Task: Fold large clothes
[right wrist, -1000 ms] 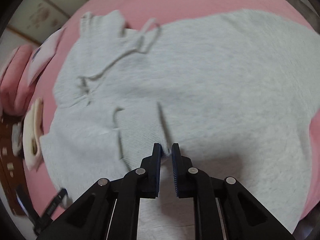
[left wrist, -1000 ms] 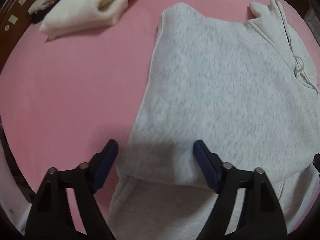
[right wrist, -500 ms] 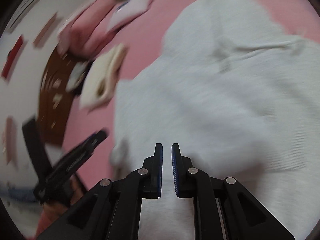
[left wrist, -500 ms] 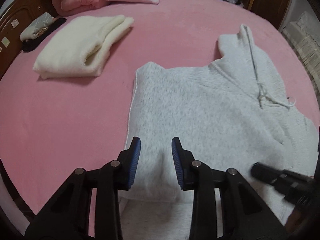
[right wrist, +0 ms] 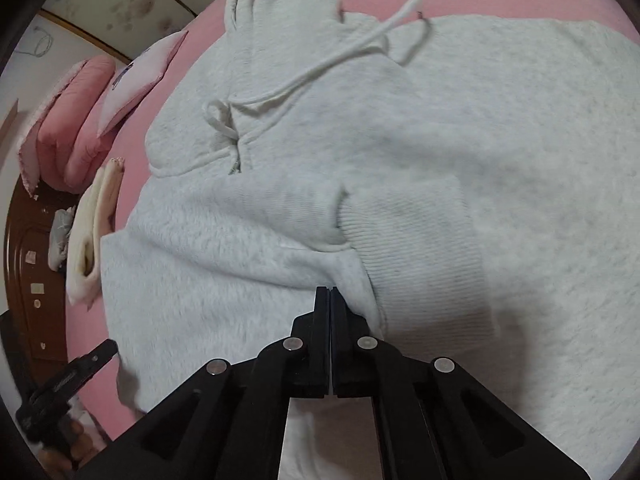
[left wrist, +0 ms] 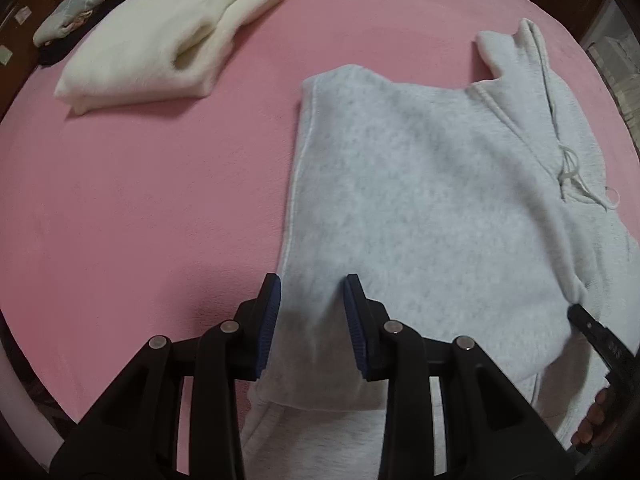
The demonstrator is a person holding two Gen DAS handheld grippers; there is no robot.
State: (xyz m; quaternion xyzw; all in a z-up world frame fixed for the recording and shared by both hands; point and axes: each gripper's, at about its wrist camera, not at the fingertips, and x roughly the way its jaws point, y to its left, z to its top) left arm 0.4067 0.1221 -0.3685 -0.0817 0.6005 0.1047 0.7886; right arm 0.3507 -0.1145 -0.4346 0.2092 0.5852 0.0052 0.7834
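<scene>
Presently, the grey hoodie [left wrist: 420, 200] lay on the pink bed [left wrist: 140, 200], filling centre and right of frame, long axis running away toward its hood at upper right. The left gripper [left wrist: 312, 316] stood narrowly parted astride the folded left edge at lower centre; the right gripper [right wrist: 329, 300] was closed, apparently pinching cloth beside the ribbed cuff [right wrist: 420, 248]. The hem was cut off below; a folded cream garment [left wrist: 160, 48] lay upper left.

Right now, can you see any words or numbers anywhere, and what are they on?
No text can be read.
Pale pink pillow: a dark blue print, too blurred to read.
Brown wooden headboard: small pale stickers, too small to read.
Black right gripper: faint raised marks, unreadable.
Light grey hooded sweatshirt: no print visible.
</scene>
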